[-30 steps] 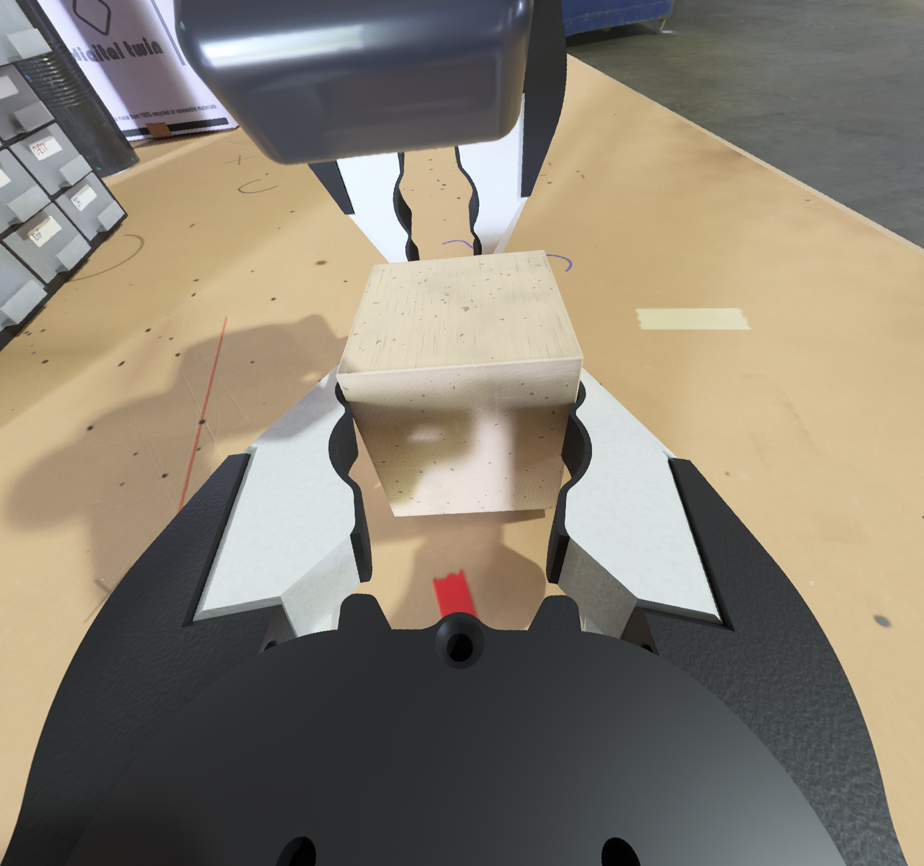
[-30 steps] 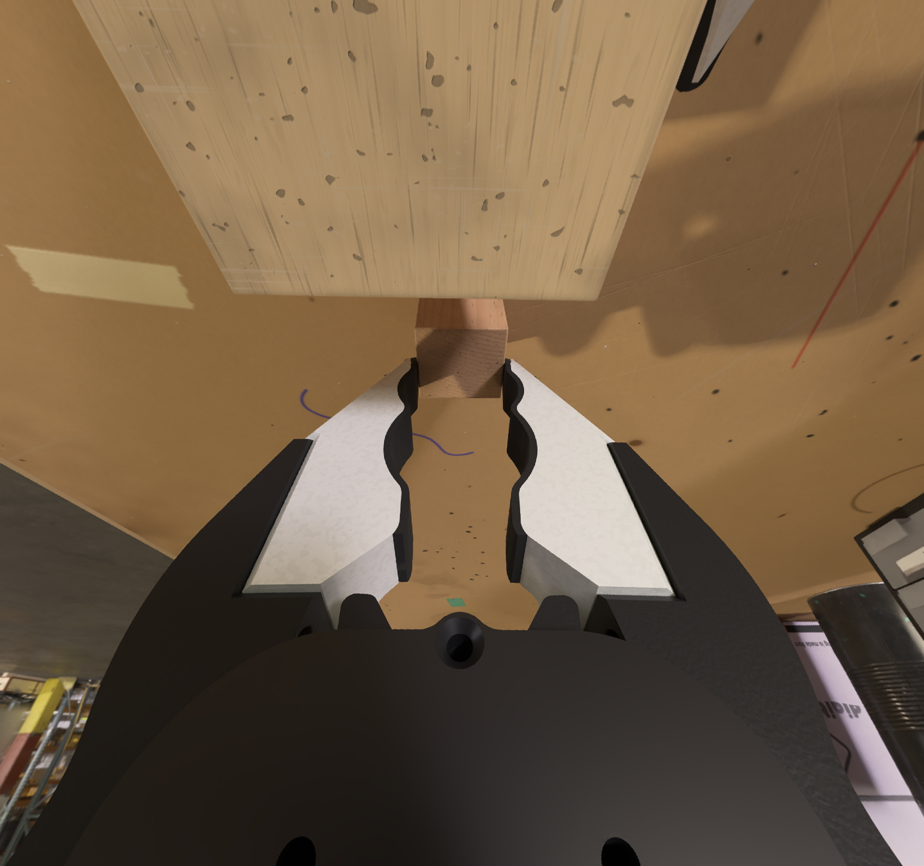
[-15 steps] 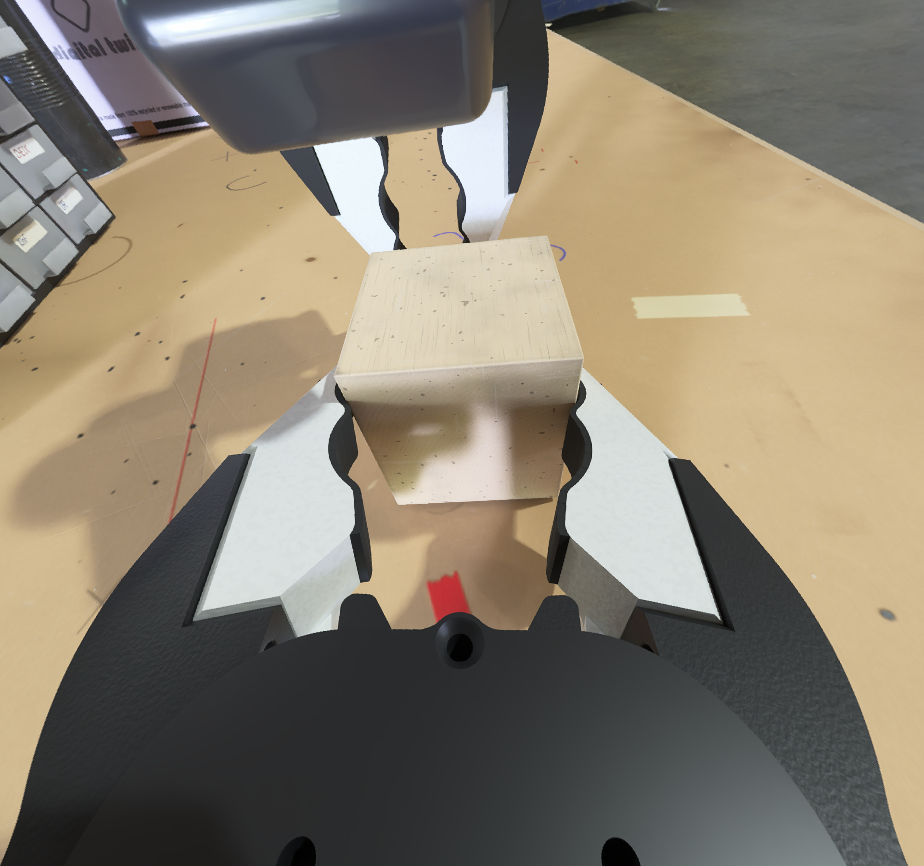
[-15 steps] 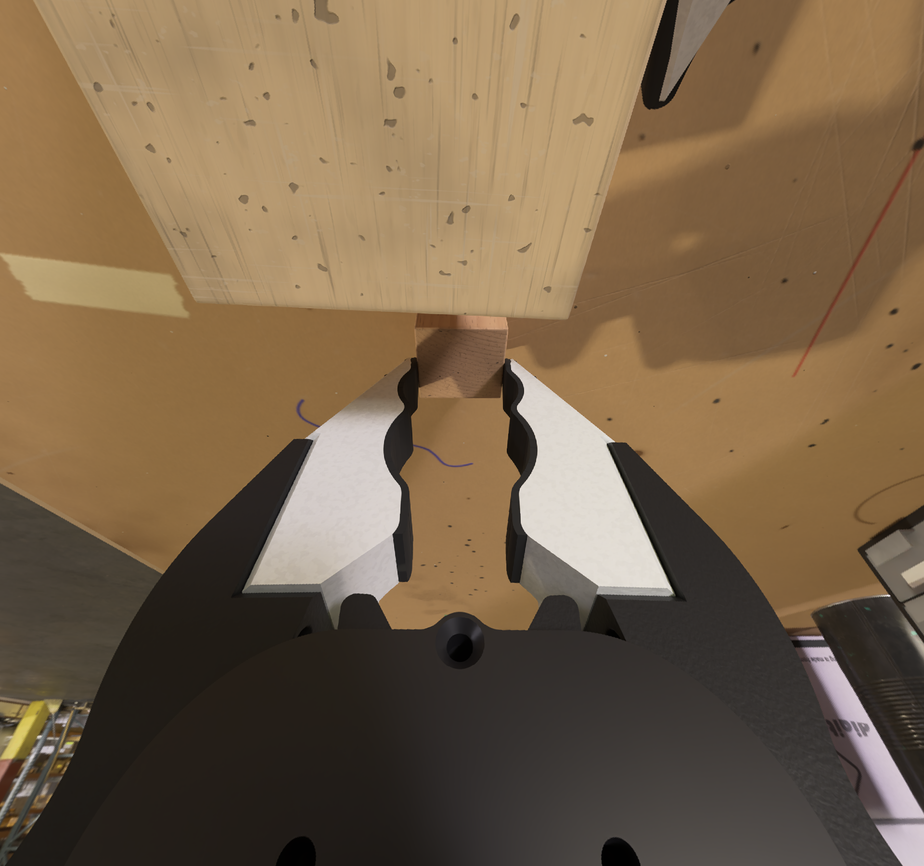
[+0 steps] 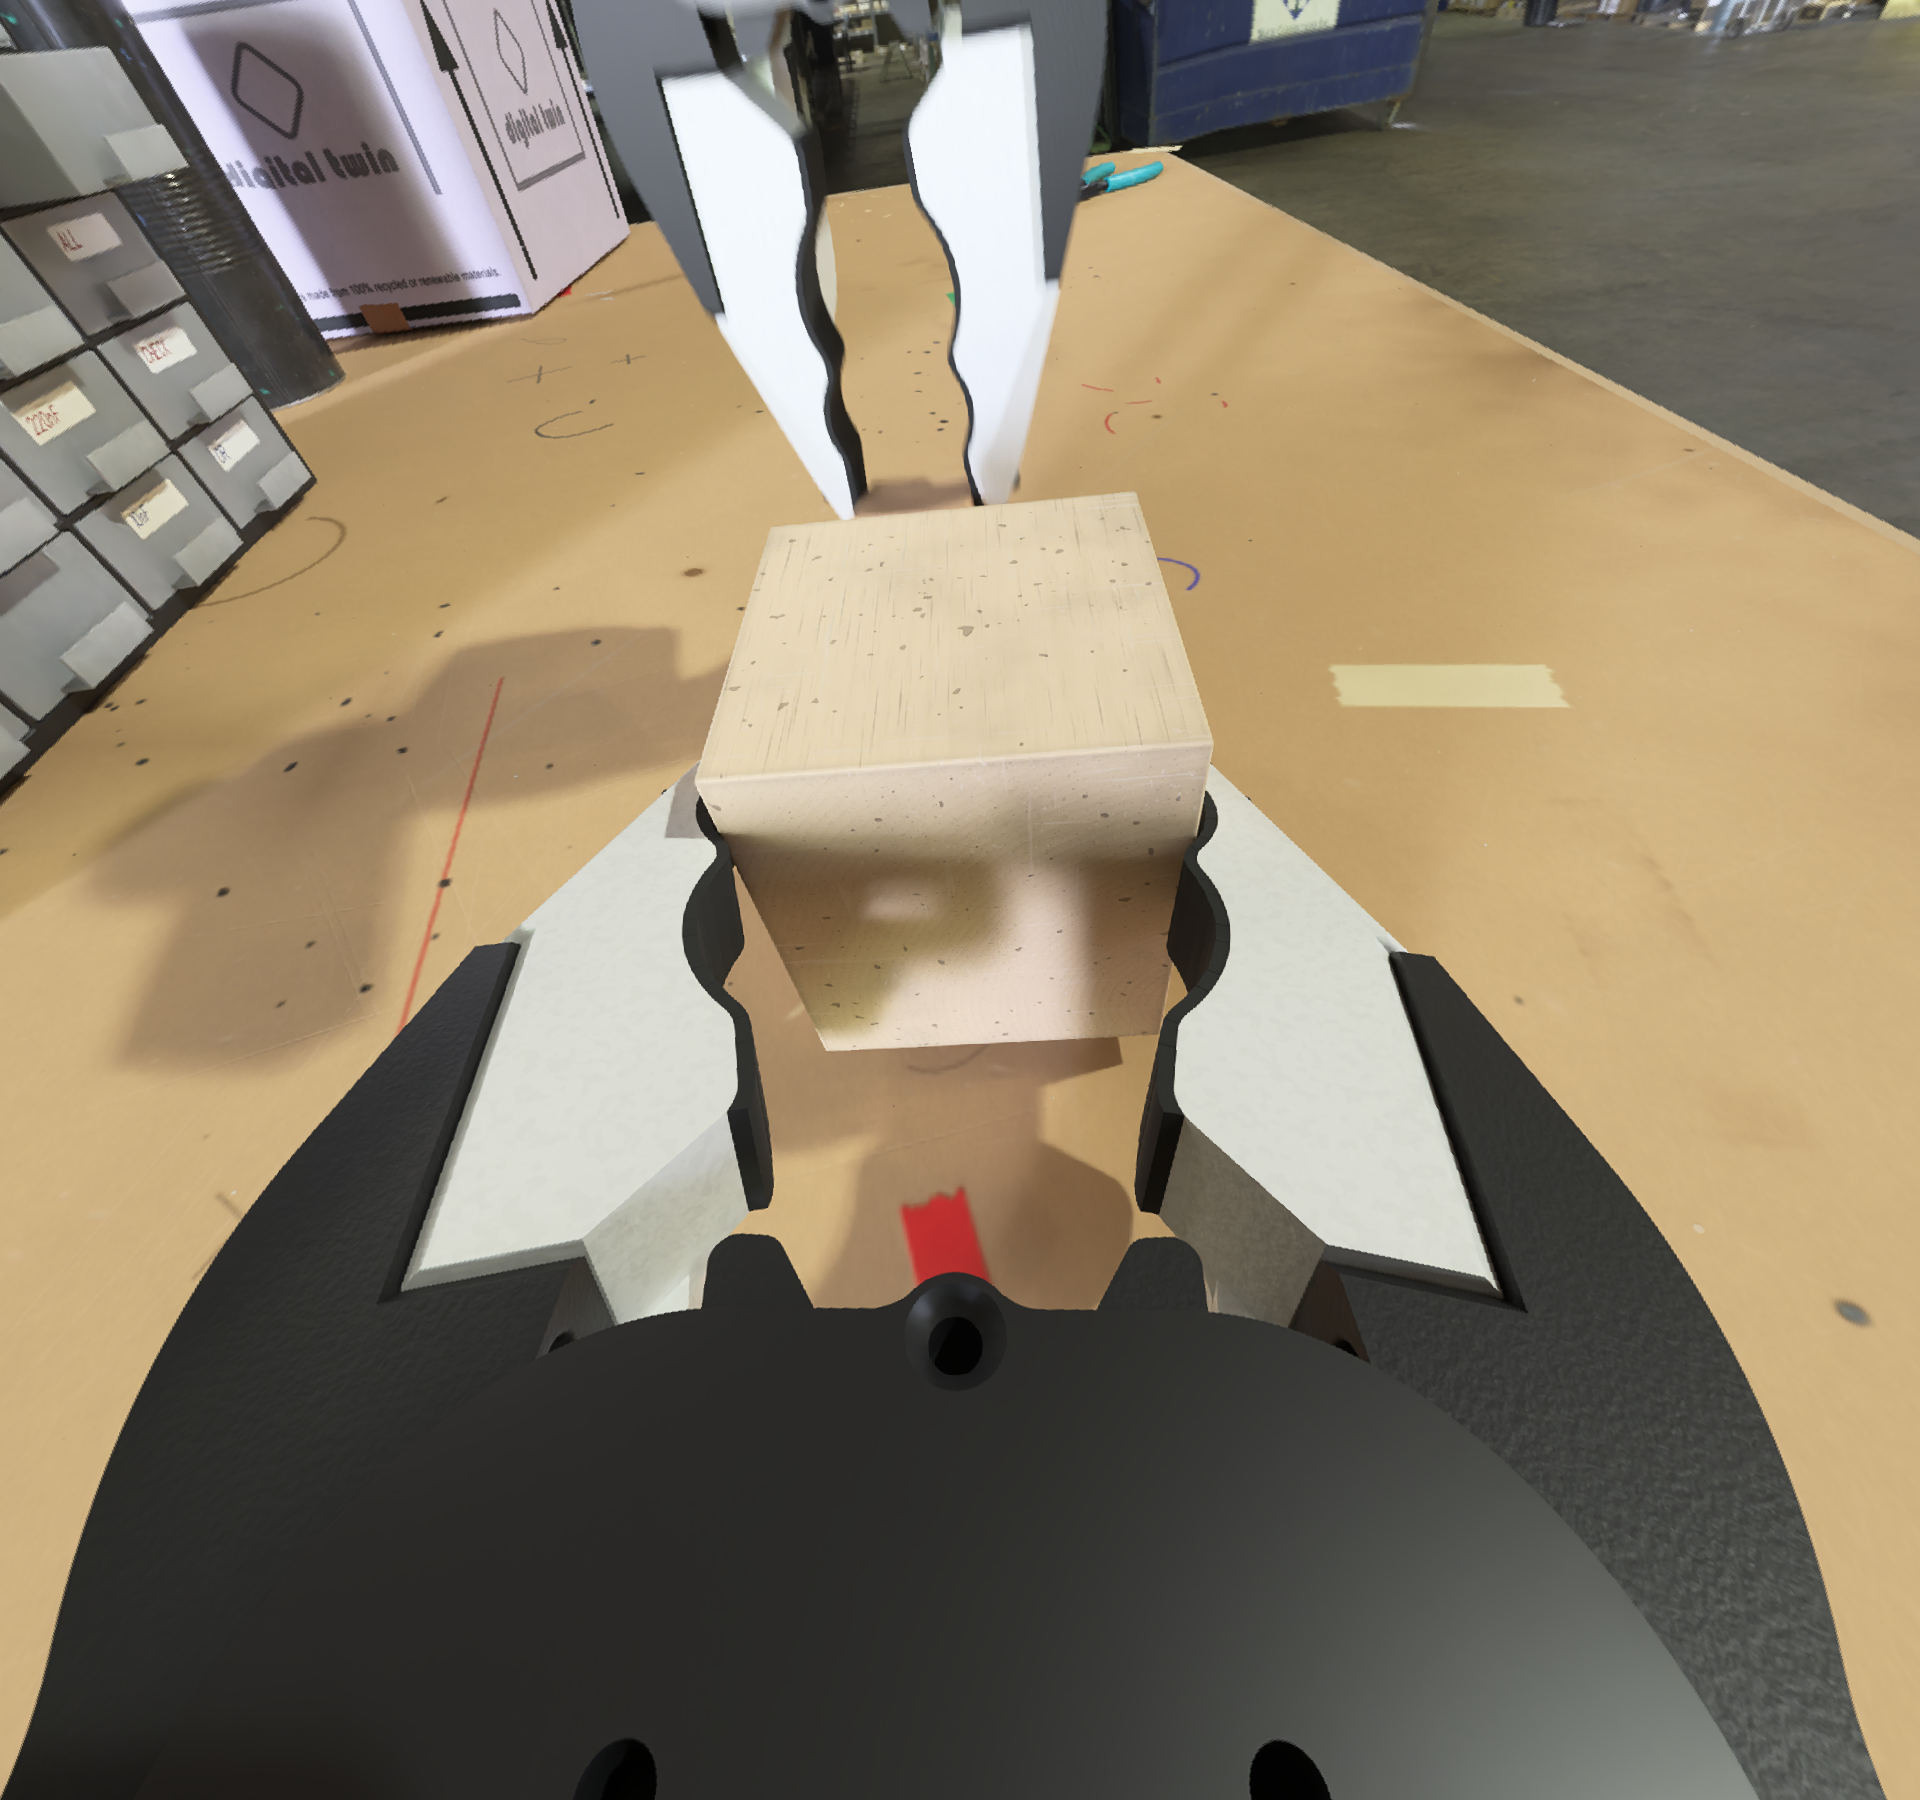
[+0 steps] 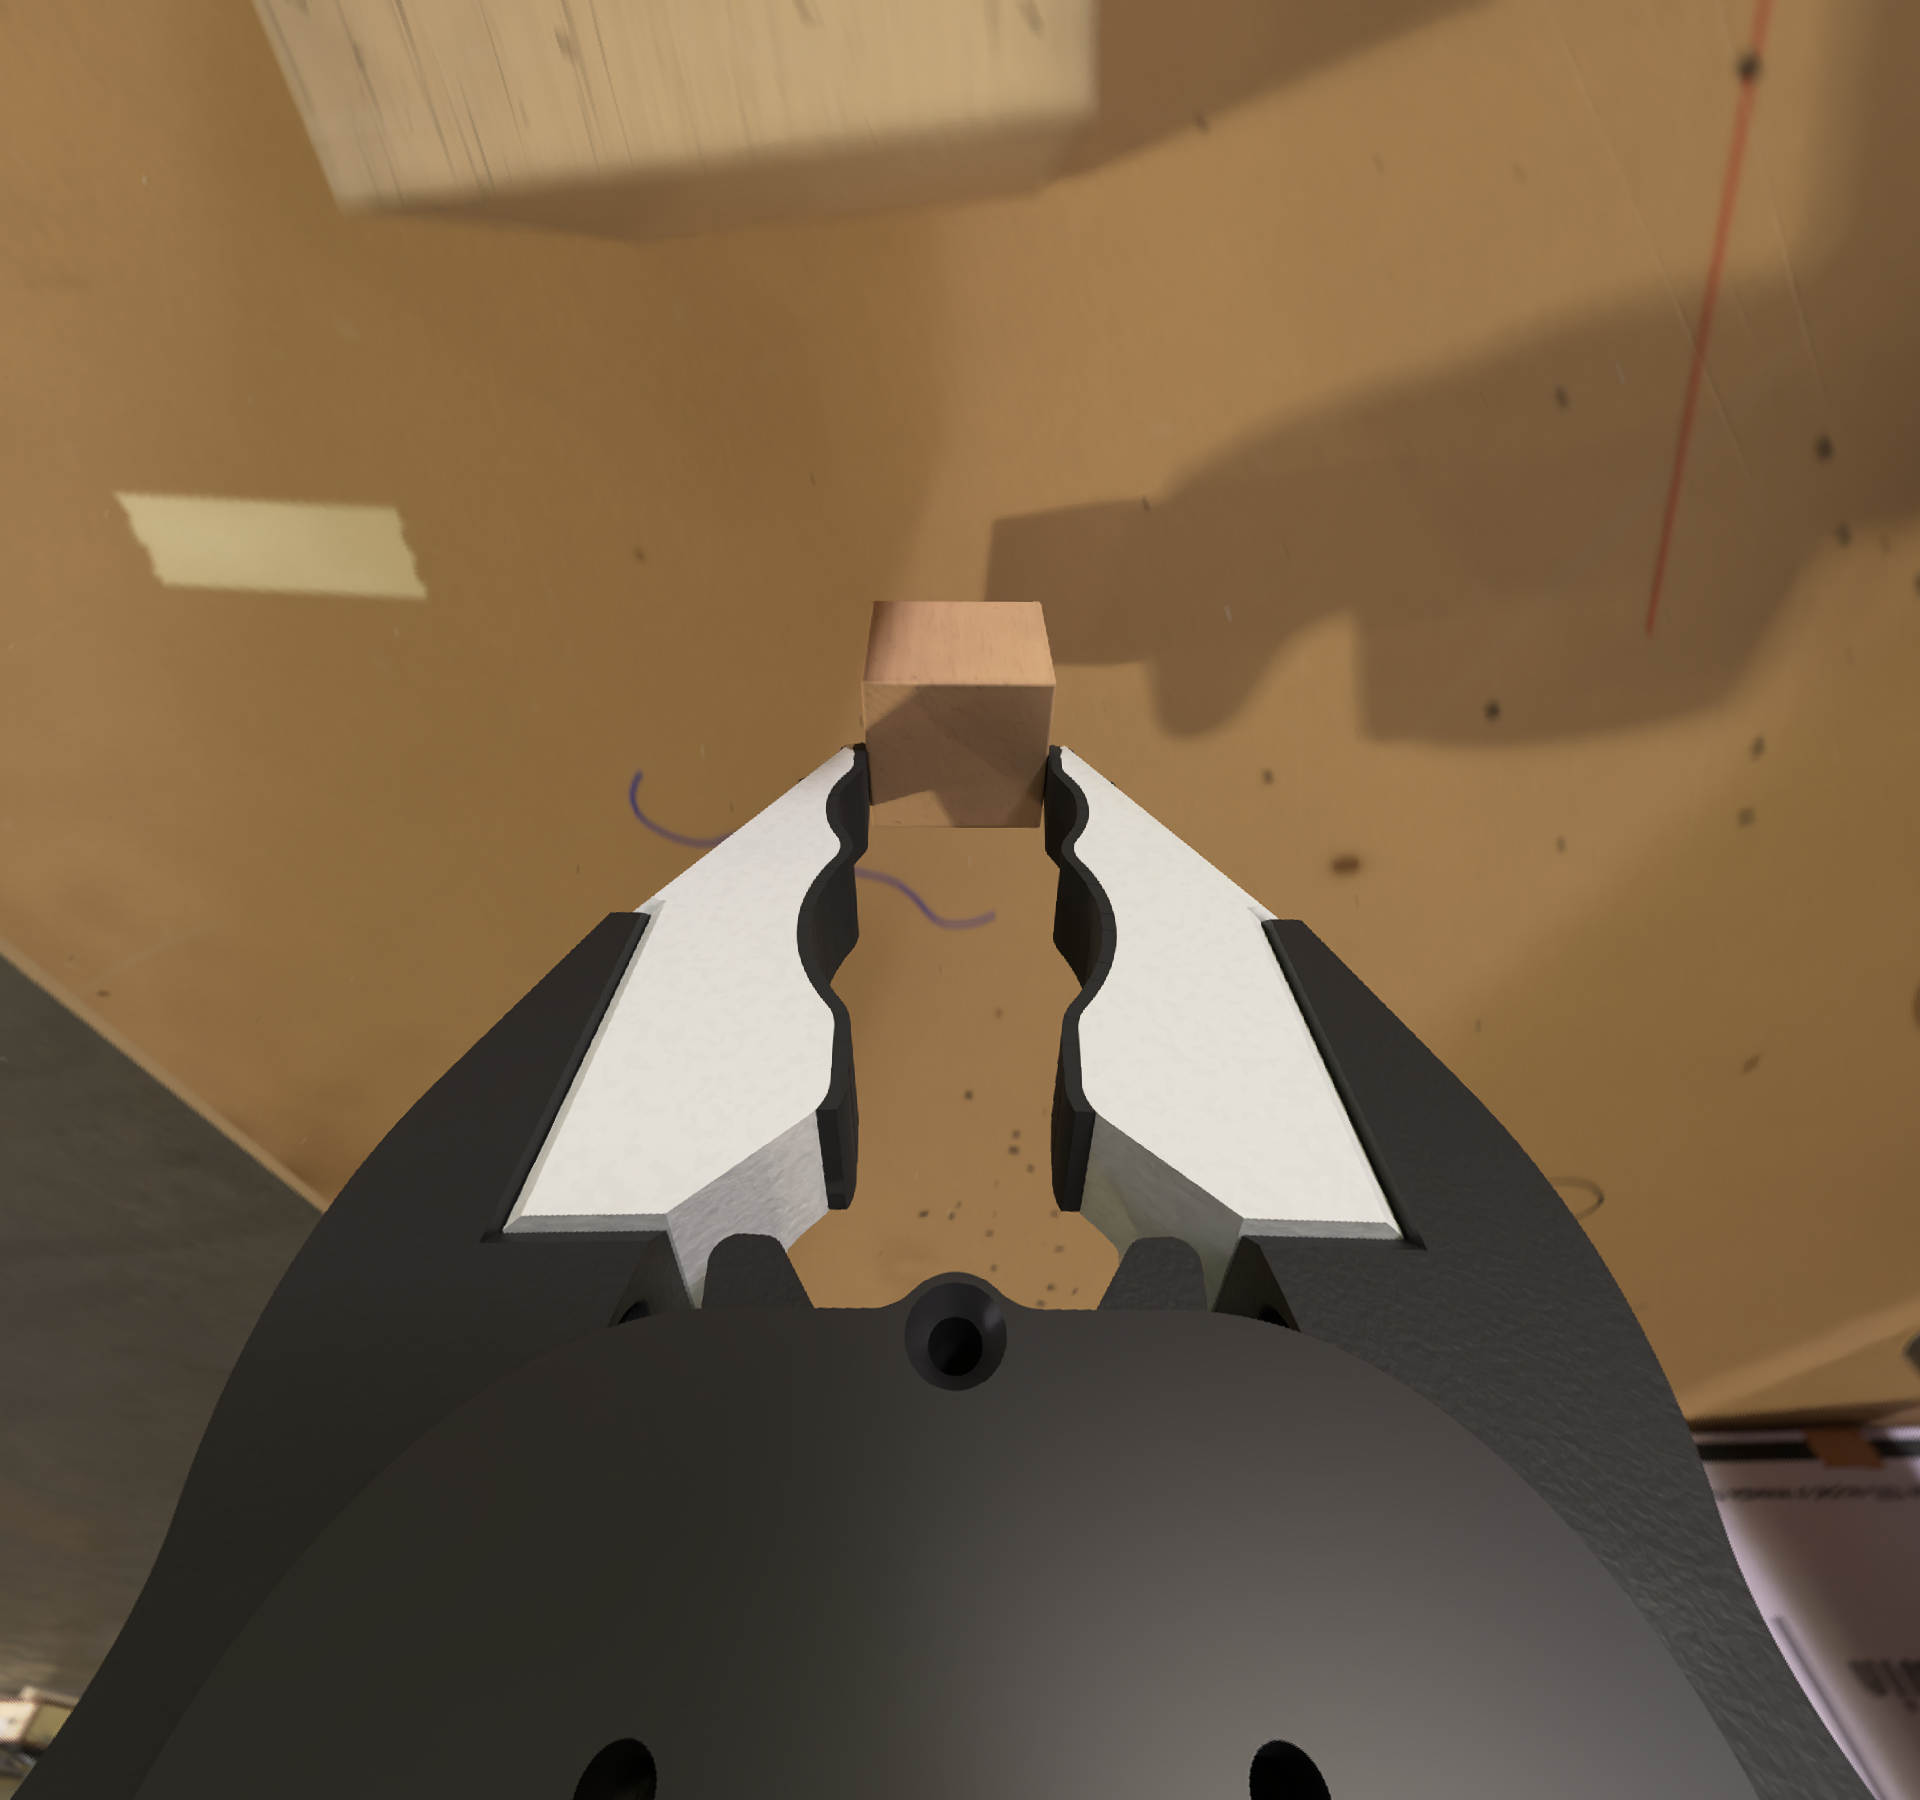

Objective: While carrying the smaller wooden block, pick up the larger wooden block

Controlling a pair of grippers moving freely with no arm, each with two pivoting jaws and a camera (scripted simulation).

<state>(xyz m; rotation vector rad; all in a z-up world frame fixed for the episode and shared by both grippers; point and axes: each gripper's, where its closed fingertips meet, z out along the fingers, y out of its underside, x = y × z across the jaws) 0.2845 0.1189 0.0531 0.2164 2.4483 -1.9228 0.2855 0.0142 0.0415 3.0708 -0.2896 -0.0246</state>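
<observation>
On the left side of the desk a grey drawer cabinet and a white carton hem you in, so keep any swing away from there — that is the crowded edge. Your left tongs are clamped on the larger wooden block, one pad on each side face near its closest end. The block looks raised off the surface, with a shadow under it. It sticks out well past the fingertips, so I judge it front-heavy: lift straight and slowly, keep the wrist level, and do not loosen the squeeze.

Beyond the block hang your right tongs, pointing down at the desk and pinching the smaller wooden block right at their tips. That hold is shallow — a bump could knock it loose, so keep them apart from the big block as it rises.

Further right the surface lies bare except for a strip of beige tape. Its edge runs diagonally there, with grey floor past it. That open stretch is your best room to move
</observation>
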